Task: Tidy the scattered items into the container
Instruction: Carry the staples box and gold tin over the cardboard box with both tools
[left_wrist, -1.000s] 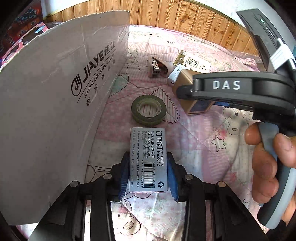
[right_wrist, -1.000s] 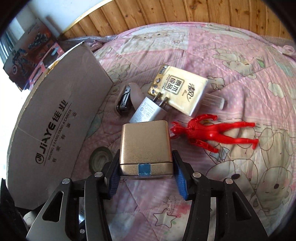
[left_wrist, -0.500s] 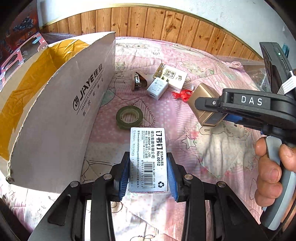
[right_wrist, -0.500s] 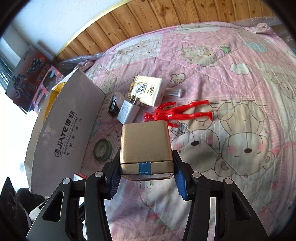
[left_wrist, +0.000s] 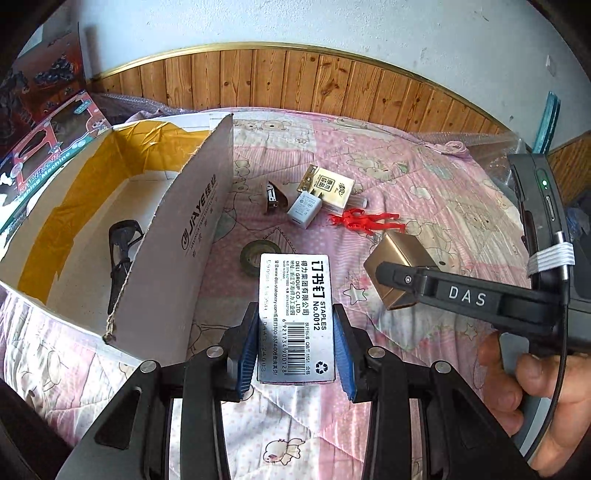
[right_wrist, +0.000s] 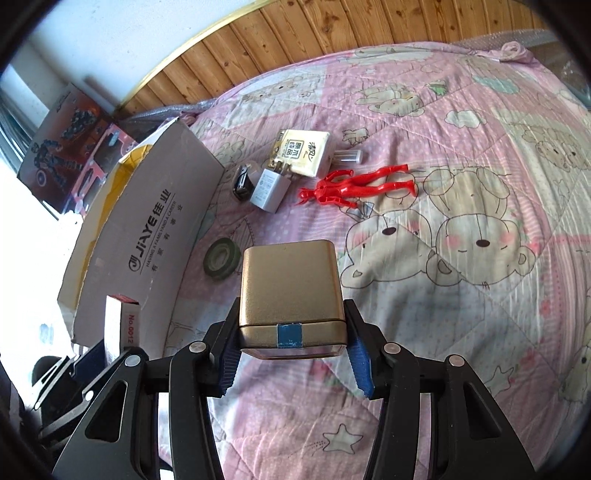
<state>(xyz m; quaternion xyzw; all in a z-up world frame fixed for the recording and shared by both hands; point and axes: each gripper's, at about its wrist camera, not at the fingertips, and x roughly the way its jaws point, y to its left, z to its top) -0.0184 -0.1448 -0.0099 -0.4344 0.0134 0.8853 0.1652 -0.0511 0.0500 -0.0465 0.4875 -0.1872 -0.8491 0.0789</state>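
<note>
My left gripper (left_wrist: 295, 345) is closed on a flat silver staples box printed with a barcode (left_wrist: 296, 314), its blue pads (left_wrist: 246, 350) pressed against the two long sides, and I hold it in the air above the pink quilted bedspread with cartoon bears (left_wrist: 424, 177). My right gripper (right_wrist: 291, 354) is clamped the same way round a squarish gold metal tin with a strip of blue tape on its near edge (right_wrist: 290, 286), also lifted clear of the bed; in the left wrist view that tin hangs to the right of the staples box, with my hand (left_wrist: 535, 391) on the gripper's grey handle. The open white cardboard box with yellow tape inside and black lettering on its side (left_wrist: 195, 229) stands to the left on the bedspread, and a pair of black-framed glasses (left_wrist: 122, 243) lies on its floor. Just right of the box wall lies a dark green roll of tape (right_wrist: 221, 258). Farther off is a cluster: a small brown and black object (left_wrist: 273, 197) I cannot identify, a white plug-in charger (right_wrist: 269, 188) touching a cream packet of tissues (right_wrist: 301, 151), a small clear tube (right_wrist: 349, 156) beside the packet, and a red plastic figure (right_wrist: 354, 182) lying flat to the right of the charger.
</note>
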